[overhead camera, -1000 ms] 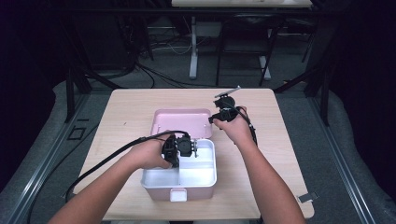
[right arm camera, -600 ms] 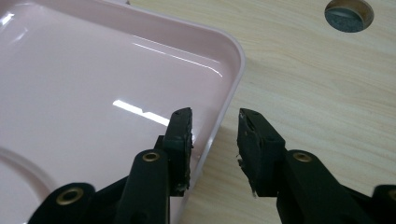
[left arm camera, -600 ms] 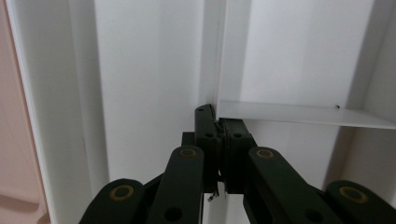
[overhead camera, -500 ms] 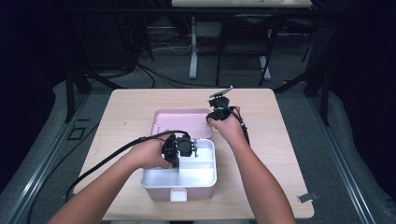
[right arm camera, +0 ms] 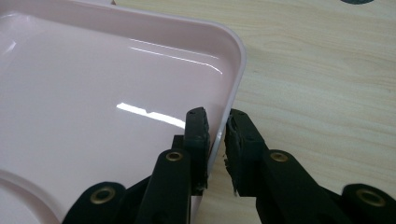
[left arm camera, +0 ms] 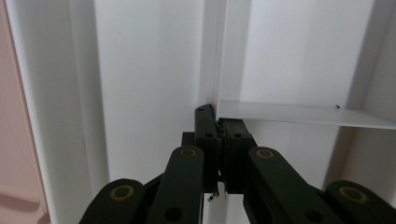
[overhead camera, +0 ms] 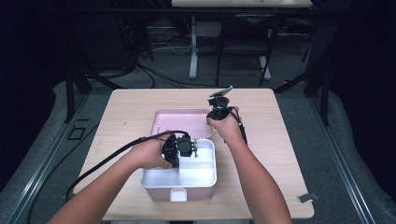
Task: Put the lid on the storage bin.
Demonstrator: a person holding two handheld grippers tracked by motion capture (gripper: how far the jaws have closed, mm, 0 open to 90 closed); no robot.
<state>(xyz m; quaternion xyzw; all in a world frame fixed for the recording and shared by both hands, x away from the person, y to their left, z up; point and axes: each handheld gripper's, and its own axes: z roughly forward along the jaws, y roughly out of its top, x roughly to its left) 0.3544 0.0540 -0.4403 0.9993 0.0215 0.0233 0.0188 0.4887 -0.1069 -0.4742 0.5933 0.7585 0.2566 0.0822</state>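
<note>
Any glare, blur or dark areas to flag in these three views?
High view: surroundings very dark, table evenly lit, slightly soft. Right gripper view: bright glare streaks on the pink lid; wood grain sharp. Left gripper view: white box nearly washed out, the jaws crisp.

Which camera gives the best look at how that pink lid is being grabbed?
The right gripper view: the right gripper has its jaws on either side of the pink lid rim. The high view shows the whole lid small. The left gripper view catches a pink strip at its left edge.

**Plastics glossy, wood matt**

Pink lid [right arm camera: 116, 88]: smooth glossy plastic with bright glare streaks. White box [overhead camera: 201, 173]: smooth plastic, satin sheen. Table [right arm camera: 322, 70]: pale matt wood grain. Right gripper [right arm camera: 215, 128] at the lid's 3 o'clock rim: matt black, pads rough.
</note>
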